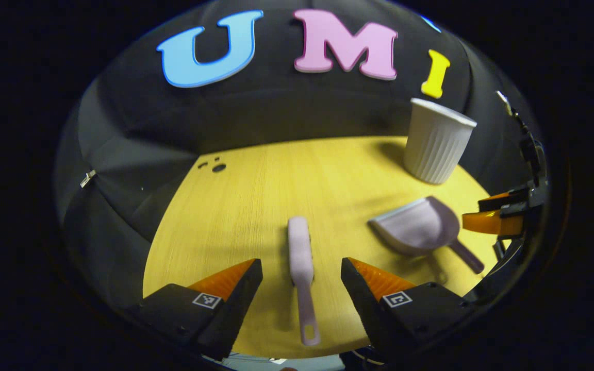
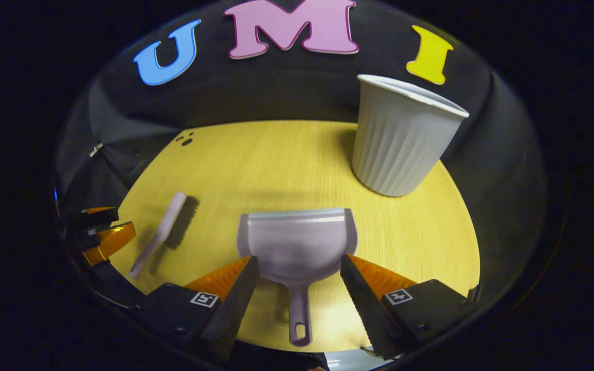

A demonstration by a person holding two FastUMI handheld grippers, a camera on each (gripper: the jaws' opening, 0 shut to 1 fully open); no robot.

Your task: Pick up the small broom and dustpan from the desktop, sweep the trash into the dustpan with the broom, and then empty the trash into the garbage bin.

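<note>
A small lilac broom [image 1: 301, 257] lies flat on the yellow wooden desktop [image 1: 276, 185], its handle pointing toward me. My left gripper [image 1: 302, 275] is open, its fingers on either side of the broom and not touching it. The lilac dustpan [image 2: 297, 245] rests on the desktop with its mouth facing the wall and its handle [image 2: 299, 317] toward me. My right gripper [image 2: 299, 270] is open and straddles the pan's rear, apart from it. The white ribbed garbage bin [image 2: 400, 139] stands upright at the back right. The broom [image 2: 160, 232] lies left of the dustpan, which also shows in the left gripper view [image 1: 421, 226].
Small dark bits of trash [image 1: 214, 166] lie at the desktop's far left corner, also seen in the right gripper view [image 2: 186, 139]. The right gripper [image 1: 498, 214] appears at the far right of the left gripper view; the left gripper [image 2: 103, 234] appears at the left edge of the right gripper view.
</note>
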